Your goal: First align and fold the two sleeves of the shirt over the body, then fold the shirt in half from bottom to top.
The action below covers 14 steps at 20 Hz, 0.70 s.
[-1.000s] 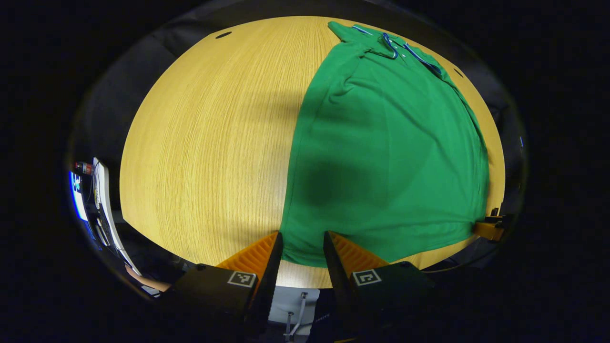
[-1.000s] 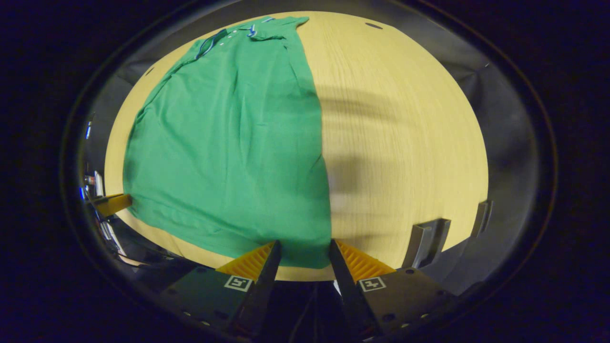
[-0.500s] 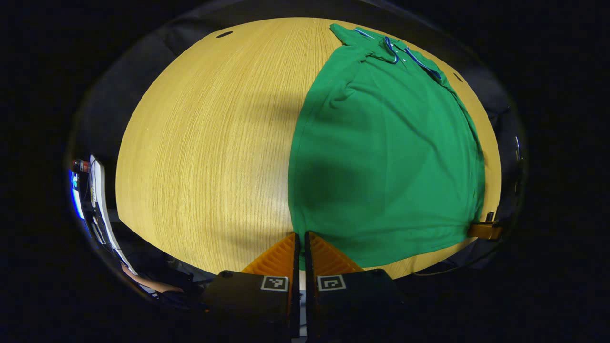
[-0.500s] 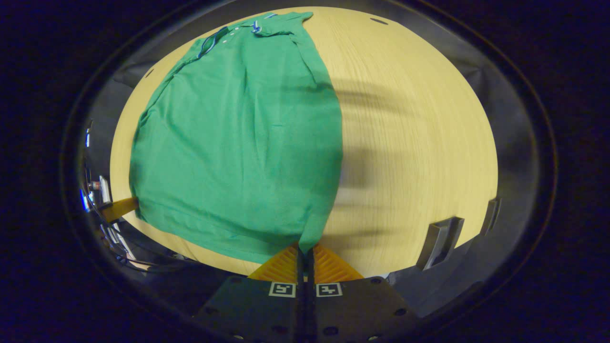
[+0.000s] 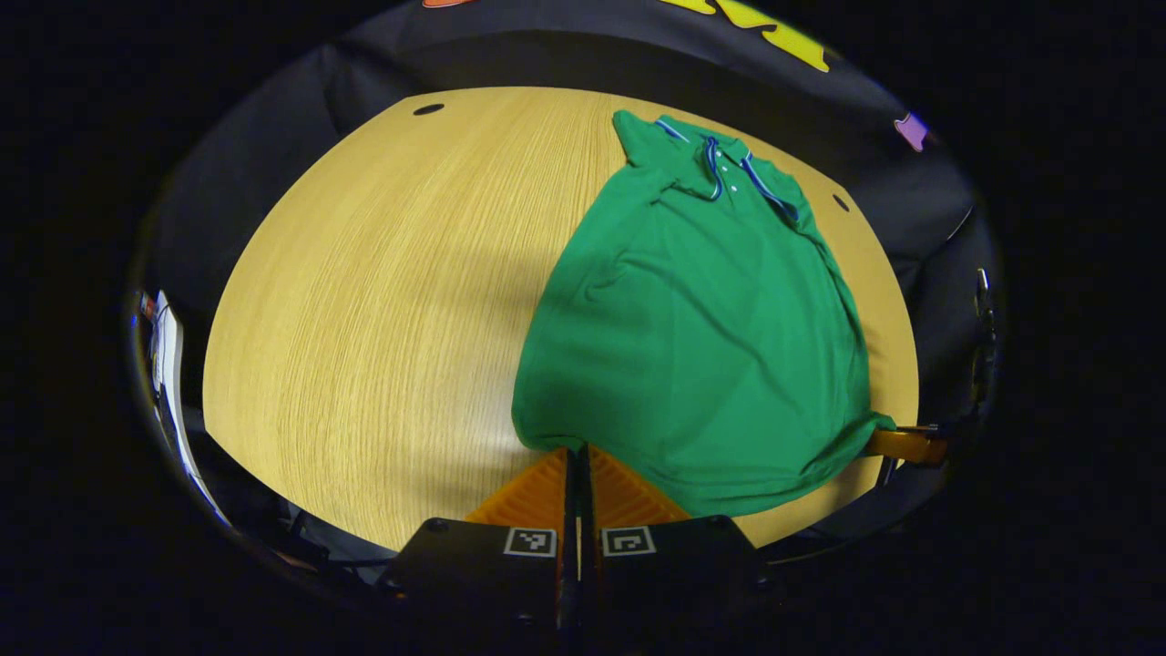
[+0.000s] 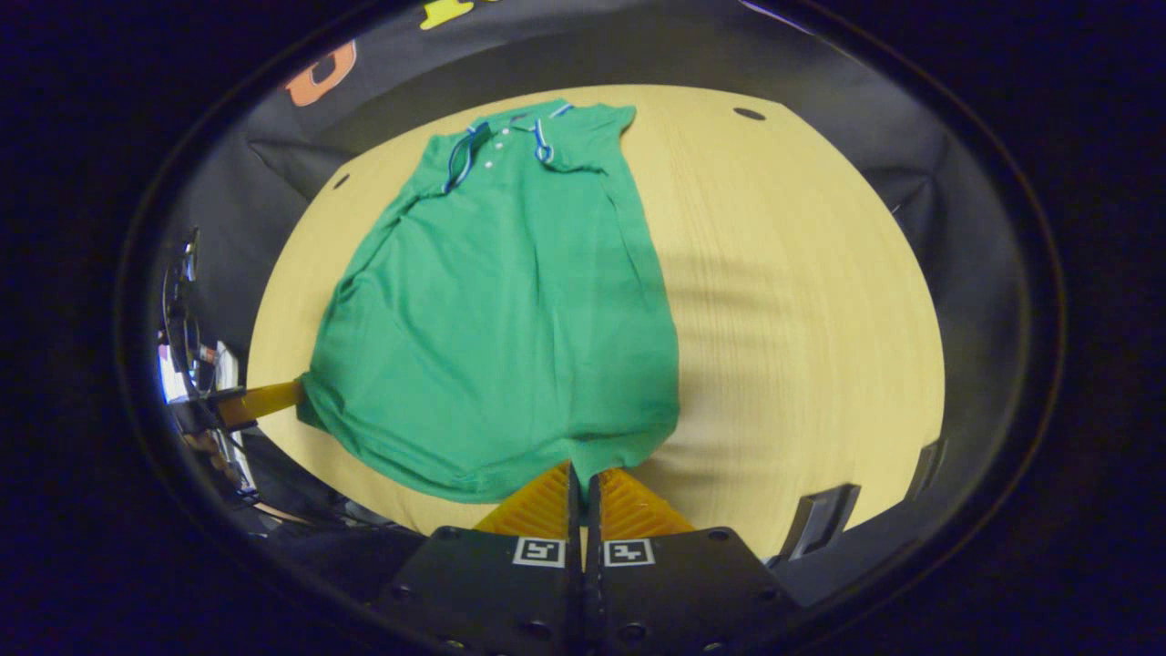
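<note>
A green polo shirt (image 5: 701,328) (image 6: 510,310) with a blue-trimmed collar lies on the wooden table (image 5: 364,301), collar at the far end, sleeves folded in over the body. My left gripper (image 5: 577,453) is shut on the hem's near left corner, which is lifted off the table. My right gripper (image 6: 581,466) is shut on the hem's near right corner, also raised. The hem sags between the two corners. In the left gripper view the right gripper (image 5: 897,444) shows at the shirt's far corner; in the right gripper view the left gripper (image 6: 264,399) shows at the opposite corner.
The wooden table (image 6: 802,319) has small dark holes (image 5: 427,109) (image 6: 749,114) near its far corners. Black cloth wall stands behind it. Grey brackets (image 6: 815,521) sit at the table's near right edge. Equipment and a screen (image 5: 164,346) are off to the left.
Both grippers closed from open onto the hem corners, then rose and pulled back; the shirt's bottom edge has lifted off the table and the table looks farther away.
</note>
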{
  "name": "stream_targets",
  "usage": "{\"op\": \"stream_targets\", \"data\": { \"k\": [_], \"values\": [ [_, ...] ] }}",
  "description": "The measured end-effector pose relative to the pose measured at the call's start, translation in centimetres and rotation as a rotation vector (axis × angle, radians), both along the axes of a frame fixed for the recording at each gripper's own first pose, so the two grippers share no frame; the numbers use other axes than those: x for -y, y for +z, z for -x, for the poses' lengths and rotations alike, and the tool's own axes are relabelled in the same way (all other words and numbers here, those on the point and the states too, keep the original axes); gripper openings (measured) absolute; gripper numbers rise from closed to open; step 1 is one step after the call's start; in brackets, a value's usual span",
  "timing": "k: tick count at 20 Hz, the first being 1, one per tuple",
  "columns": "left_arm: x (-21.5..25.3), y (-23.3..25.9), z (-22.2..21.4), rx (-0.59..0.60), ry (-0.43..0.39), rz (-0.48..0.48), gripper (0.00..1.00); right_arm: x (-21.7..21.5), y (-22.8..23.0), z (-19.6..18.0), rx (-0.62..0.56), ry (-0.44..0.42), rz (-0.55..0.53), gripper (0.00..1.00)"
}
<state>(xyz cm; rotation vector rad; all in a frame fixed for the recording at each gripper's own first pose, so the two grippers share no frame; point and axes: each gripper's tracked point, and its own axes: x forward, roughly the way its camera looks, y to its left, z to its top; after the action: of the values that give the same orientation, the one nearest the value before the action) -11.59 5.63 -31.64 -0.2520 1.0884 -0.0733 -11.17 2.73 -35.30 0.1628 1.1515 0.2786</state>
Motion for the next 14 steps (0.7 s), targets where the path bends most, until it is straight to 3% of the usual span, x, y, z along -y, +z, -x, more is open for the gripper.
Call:
{"op": "stream_targets", "data": {
  "k": [14],
  "values": [
    [-2.1, 10.0, -15.3, 0.303, 0.016, -0.032, 0.04, 0.8, 9.3, -13.5, 0.244, -0.08, -0.013, 0.01]
  ]
}}
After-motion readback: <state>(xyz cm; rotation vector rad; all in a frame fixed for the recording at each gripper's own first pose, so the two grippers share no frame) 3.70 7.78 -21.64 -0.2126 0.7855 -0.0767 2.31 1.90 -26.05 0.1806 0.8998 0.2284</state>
